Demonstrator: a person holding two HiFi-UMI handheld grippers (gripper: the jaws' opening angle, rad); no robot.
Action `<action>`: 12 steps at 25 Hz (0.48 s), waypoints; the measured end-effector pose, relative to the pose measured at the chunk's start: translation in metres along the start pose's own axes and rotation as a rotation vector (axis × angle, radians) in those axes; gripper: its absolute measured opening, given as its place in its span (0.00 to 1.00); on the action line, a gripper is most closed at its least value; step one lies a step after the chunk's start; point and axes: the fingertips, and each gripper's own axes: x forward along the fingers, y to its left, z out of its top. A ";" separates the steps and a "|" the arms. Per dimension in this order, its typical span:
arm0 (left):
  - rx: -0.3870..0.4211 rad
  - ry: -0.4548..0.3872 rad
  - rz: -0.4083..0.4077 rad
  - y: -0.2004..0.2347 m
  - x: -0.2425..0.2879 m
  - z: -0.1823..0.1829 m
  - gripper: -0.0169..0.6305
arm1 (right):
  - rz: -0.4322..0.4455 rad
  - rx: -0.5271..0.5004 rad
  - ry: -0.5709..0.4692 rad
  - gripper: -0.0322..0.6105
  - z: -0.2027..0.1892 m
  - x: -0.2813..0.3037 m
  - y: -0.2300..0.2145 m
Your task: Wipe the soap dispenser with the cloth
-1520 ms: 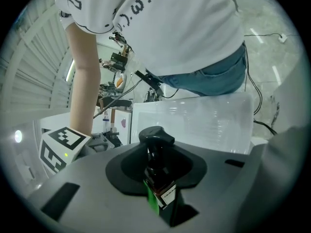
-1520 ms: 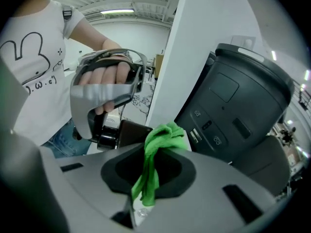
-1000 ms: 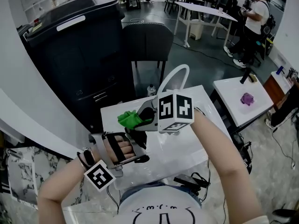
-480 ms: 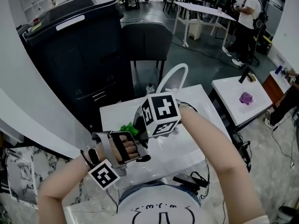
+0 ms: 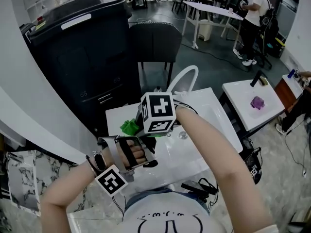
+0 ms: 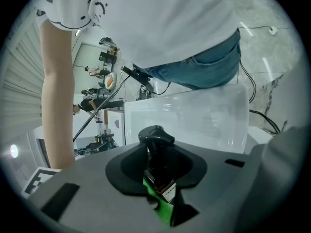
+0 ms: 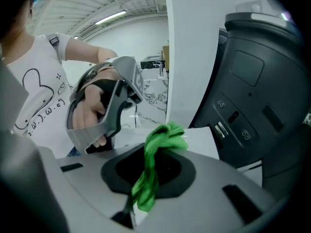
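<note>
The left gripper (image 6: 160, 178) has its jaws narrowly parted and clamped on the dark pump-top soap dispenser (image 6: 156, 152). The dispenser's long axis runs along the jaws, with its pump head pointing away from the camera, above the glossy white desk (image 5: 204, 120).

The right gripper (image 7: 143, 186) has its jaws closed on the crumpled green cloth (image 7: 154, 154), whose bunched end sticks out ahead.

In the head view, the right gripper's marker cube (image 5: 158, 113) covers most of the dispenser. Only the left gripper view shows green cloth just beside the bottle's body; contact is unclear.
</note>
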 end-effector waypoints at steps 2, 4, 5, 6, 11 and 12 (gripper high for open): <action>-0.010 -0.001 -0.001 -0.002 0.001 0.001 0.19 | -0.029 0.006 0.010 0.13 -0.003 0.005 -0.008; -0.014 -0.002 0.001 -0.003 0.001 0.002 0.19 | -0.059 0.011 0.022 0.13 -0.006 0.009 -0.015; -0.014 -0.002 0.002 -0.004 0.002 0.002 0.19 | -0.075 0.015 0.029 0.13 -0.008 0.010 -0.019; -0.014 -0.003 0.003 -0.004 0.001 0.003 0.19 | -0.090 0.021 0.035 0.13 -0.011 0.011 -0.022; -0.050 0.003 0.005 -0.004 0.000 0.001 0.18 | -0.142 0.088 -0.075 0.13 -0.014 0.006 -0.033; -0.079 0.004 -0.003 -0.006 -0.001 -0.001 0.18 | -0.170 0.111 -0.135 0.13 -0.012 -0.001 -0.037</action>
